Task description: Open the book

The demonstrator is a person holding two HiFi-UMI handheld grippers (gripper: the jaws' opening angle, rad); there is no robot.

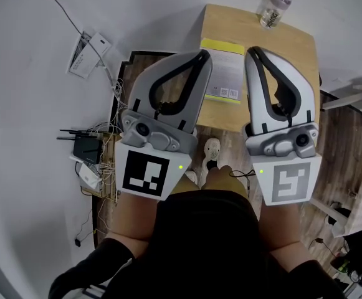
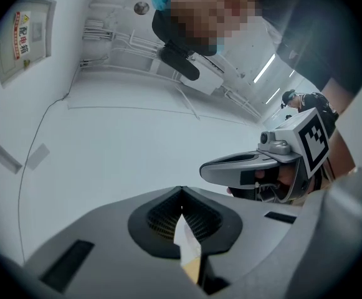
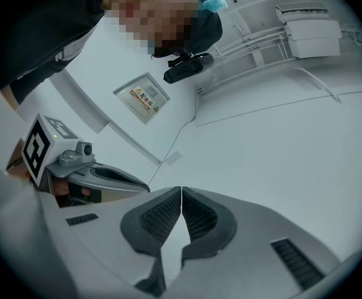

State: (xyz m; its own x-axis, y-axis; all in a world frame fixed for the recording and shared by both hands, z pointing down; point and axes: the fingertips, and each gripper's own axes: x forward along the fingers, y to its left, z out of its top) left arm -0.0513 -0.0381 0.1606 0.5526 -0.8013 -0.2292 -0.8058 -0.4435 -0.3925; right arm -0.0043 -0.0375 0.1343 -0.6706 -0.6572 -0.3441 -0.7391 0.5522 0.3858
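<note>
Book (image 1: 227,73) is closed and lies flat on the wood worktop (image 1: 293,48), grey cover up with a yellow band along its far edge. In the head view its left part is hidden behind the left claw (image 1: 204,55). No cover is lifted and nothing touches it, so the task reads as not begun. Judged left to do: bring a claw to the cover edge, catch it, swing the cover over.

Left claw: jaws together at the tips, nothing between them. The left gripper view shows the pads met, with only a sliver of background through the gap lower down. Right claw (image 1: 253,52): jaws together too, empty. Both are held in the air side by side, tips aimed toward the worktop. In the head view they overlap the book but show no contact with it. The gripper views show mostly bare wall (image 2: 137,148) and the other claw, no book.

Containers: one clear bottle (image 1: 275,4) at the far edge of the worktop, apart from the book, capped and labelled. It seems upright. Cannot tell whether anything is inside.

Off the worktop: router (image 1: 84,148) and cables (image 1: 109,139) on the floor (image 1: 336,136) at left. The person's shoes (image 1: 210,151) are just below the near worktop edge.
</note>
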